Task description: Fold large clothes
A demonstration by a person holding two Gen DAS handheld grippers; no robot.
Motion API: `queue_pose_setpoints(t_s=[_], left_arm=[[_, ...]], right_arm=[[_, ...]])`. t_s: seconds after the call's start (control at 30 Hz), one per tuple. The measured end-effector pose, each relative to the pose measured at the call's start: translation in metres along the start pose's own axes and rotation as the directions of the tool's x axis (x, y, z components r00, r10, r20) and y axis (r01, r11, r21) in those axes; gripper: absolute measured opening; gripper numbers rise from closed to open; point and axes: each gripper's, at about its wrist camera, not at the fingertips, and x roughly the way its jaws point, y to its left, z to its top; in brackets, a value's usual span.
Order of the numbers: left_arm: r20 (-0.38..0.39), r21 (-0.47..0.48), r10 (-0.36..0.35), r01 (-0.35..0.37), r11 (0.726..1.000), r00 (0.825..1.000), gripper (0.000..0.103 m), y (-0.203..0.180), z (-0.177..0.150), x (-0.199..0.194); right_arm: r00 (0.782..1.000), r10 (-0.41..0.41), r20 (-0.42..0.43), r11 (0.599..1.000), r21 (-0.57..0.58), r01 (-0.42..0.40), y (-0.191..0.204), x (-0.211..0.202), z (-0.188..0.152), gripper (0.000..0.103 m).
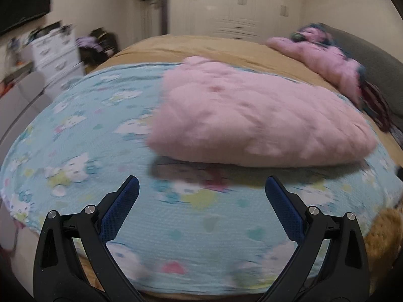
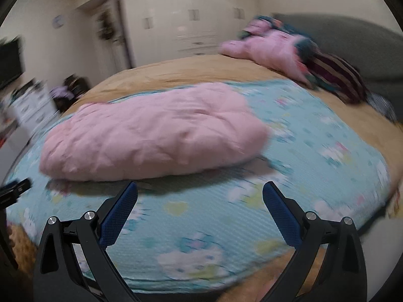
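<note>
A folded pink quilted garment [image 1: 257, 115] lies as a thick bundle on a light blue cartoon-print blanket [image 1: 100, 130] spread over the bed. In the right wrist view the same pink garment [image 2: 151, 136] sits left of centre on the blue blanket [image 2: 314, 146]. My left gripper [image 1: 201, 185] hovers open in front of the bundle's near edge, nothing between its blue pads. My right gripper [image 2: 200, 188] is likewise open and empty, just short of the bundle. A tip of the left gripper shows at the left edge of the right wrist view. Both views are motion-blurred.
A tan bedspread [image 1: 201, 47] covers the bed beneath the blanket. More pink and striped clothes [image 2: 282, 47] are heaped by the grey headboard [image 2: 352, 37]. White drawers [image 1: 58, 52] and a dark bag stand left of the bed; white wardrobes line the far wall.
</note>
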Motion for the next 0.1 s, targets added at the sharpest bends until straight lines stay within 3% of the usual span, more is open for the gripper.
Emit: queue_pose_setpoints(t_s=[0.03, 0.1], left_arm=[[-0.013, -0.029, 0.026, -0.027, 0.999, 1.000, 0.094, 0.021, 0.007, 0.007], [-0.029, -0.097, 0.126, -0.128, 0.987, 0.992, 0.094, 0.072, 0.025, 0.022]], right_arm=[[0.997, -0.083, -0.005, 0.994, 0.064, 0.083, -0.032, 0.001, -0.002, 0.099], [0.970, -0.240, -0.044, 0.951, 0.192, 0.244, -0.096, 0.002, -0.009, 0.099]])
